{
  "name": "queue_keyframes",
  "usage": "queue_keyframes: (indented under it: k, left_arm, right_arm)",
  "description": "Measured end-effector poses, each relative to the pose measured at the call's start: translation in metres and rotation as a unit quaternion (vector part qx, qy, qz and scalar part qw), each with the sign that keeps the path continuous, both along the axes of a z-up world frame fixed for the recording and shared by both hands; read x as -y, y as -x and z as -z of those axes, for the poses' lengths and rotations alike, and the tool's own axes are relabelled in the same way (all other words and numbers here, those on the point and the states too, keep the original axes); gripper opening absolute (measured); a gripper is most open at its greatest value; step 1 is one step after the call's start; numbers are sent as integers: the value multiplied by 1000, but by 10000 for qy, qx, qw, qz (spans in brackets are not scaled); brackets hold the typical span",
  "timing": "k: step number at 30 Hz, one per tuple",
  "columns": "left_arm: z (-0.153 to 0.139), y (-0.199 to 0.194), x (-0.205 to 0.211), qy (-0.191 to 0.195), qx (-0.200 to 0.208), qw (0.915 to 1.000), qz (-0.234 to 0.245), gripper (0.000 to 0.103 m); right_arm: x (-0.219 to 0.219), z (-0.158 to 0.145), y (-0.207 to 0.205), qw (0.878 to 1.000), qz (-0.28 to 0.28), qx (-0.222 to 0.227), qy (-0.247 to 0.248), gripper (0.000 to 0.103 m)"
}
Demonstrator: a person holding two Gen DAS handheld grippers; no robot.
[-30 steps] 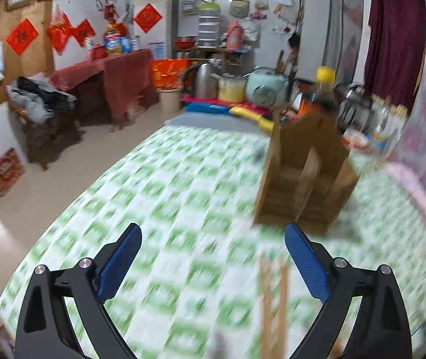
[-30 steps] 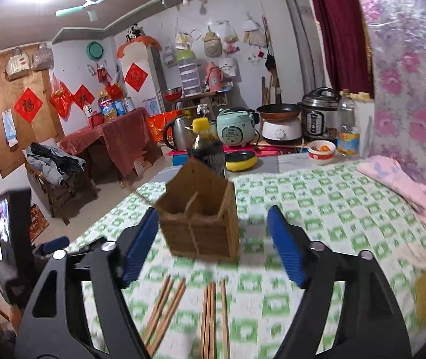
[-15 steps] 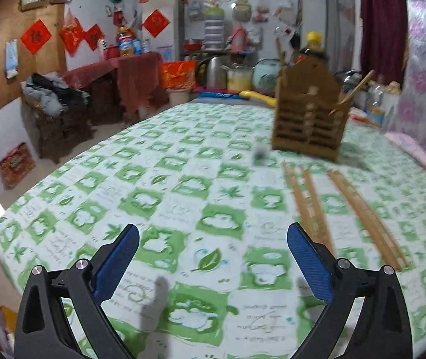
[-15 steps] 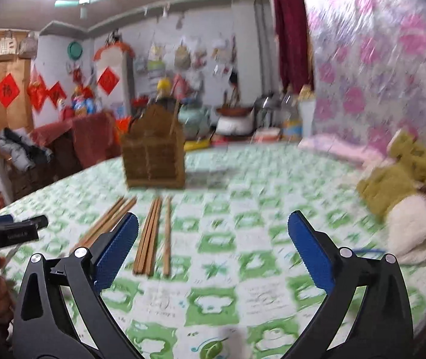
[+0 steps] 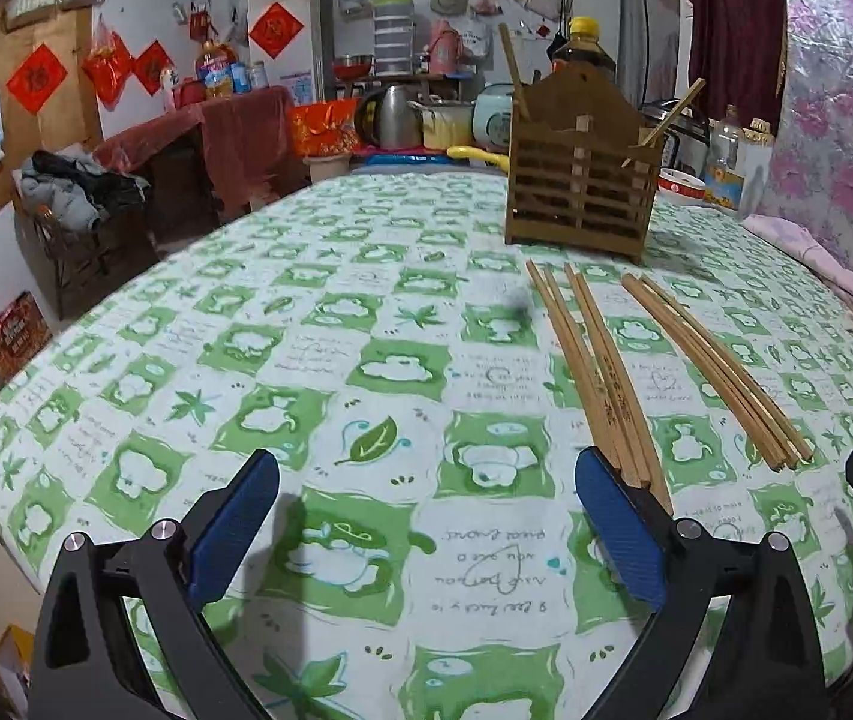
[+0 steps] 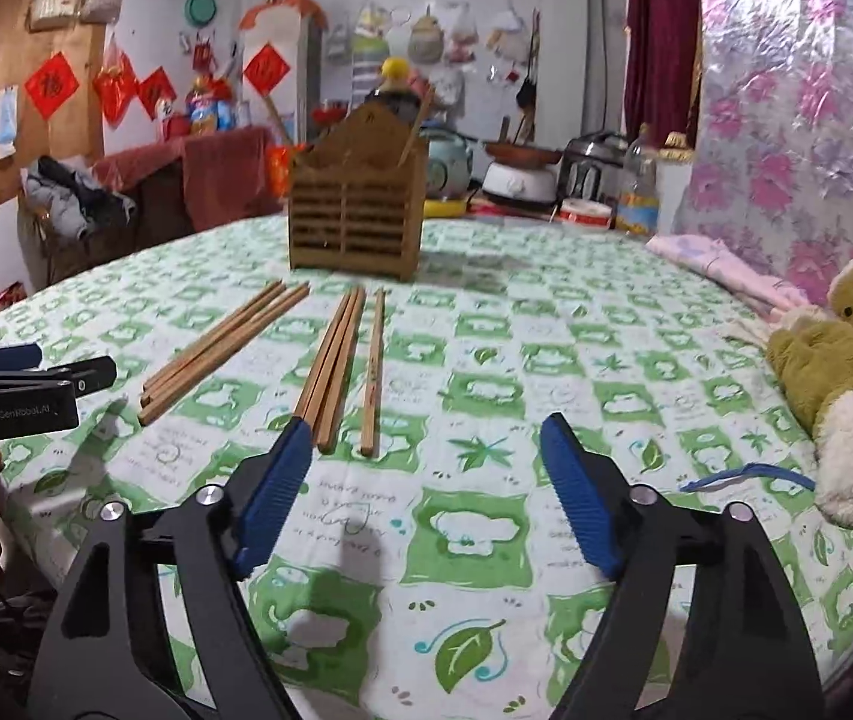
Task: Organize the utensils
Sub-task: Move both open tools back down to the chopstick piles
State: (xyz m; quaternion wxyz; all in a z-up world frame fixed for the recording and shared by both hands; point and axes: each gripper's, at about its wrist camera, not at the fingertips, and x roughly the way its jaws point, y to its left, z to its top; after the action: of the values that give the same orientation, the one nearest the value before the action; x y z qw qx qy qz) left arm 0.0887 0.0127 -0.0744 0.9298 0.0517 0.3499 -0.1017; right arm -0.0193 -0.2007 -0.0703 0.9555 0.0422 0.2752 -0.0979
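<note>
Both grippers lower than 1 s ago, nearer green-checked tablecloth [image 5: 318, 360]. Left gripper [image 5: 426, 516] wide, empty. Right gripper [image 6: 426, 474] closing, empty (nothing between pads). Loose wooden chopsticks [image 6: 336, 354] near slatted wooden holder [image 6: 357, 222] beyond.

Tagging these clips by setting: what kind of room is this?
Probably a home kitchen and dining room: rice cooker and kettle behind, chopstick holder on a table with a green-patterned cloth.

walls: white, red paper squares [image 5: 36, 77] | curtain [image 5: 732, 18]: dark red | side table [image 5: 198, 144]: red cloth
</note>
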Motion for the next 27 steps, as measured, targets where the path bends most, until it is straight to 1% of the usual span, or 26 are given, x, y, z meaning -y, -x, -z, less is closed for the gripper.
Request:
queue_keyframes:
  k: [2,7,12,14,16,18,20,22,24,27]
  left_arm:
    - [2,-2,2,-20,-81,10000,33,97]
    - [3,-4,6,-119,-154,9997,123,97]
    - [4,-3,18,-315,-110,9989,337,97]
    - [6,-5,26,-512,-152,9976,442,97]
    - [7,-8,31,-663,-172,9967,440,97]
    - [8,-10,36,-754,-166,9960,455,98]
    - [9,-13,39,-791,-193,9958,426,99]
    - [10,-16,37,-684,-308,9964,406,99]
    - [10,-20,34,-580,-413,9967,401,99]
    - [10,-23,33,-509,-508,9967,388,99]
  right_arm:
    - [-2,-1,-3,9999,-27,-84,81,71]
    - [-3,-5,-7,9995,-57,-222,211,70]
    - [5,1,-14,9989,-128,-453,-67,67]
    - [6,2,-16,9983,-169,-536,-129,67]
    - [6,2,-18,9982,-188,-558,-135,67]
    - [5,3,-19,9978,-213,-599,-172,67]
    - [7,4,-22,9971,-226,-676,-266,67]
    - [11,6,-24,9958,-224,-766,-440,67]
    - [16,5,-25,9943,-248,-789,-666,67]
    - [21,4,-29,9886,-382,-847,-1186,67]
